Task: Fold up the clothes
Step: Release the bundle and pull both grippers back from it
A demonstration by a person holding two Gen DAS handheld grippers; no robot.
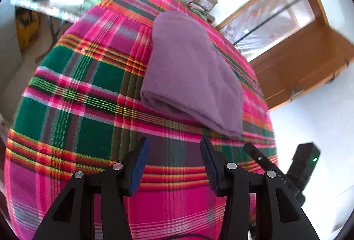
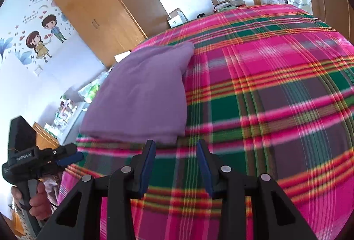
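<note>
Purple folded cloth (image 1: 190, 72) lies on the plaid blanket (image 1: 88, 89), we see it just ahead of both tools. Left gripper (image 1: 174, 162) jaws apart, nothing between them. Right gripper (image 2: 176, 164) likewise parted and empty above the blanket.

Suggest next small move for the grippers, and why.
Probably bring both forward to the folded purple fleece garment's near edge. Left gripper and right gripper hang open and empty just short of it, above the pink-and-green plaid blanket.
</note>
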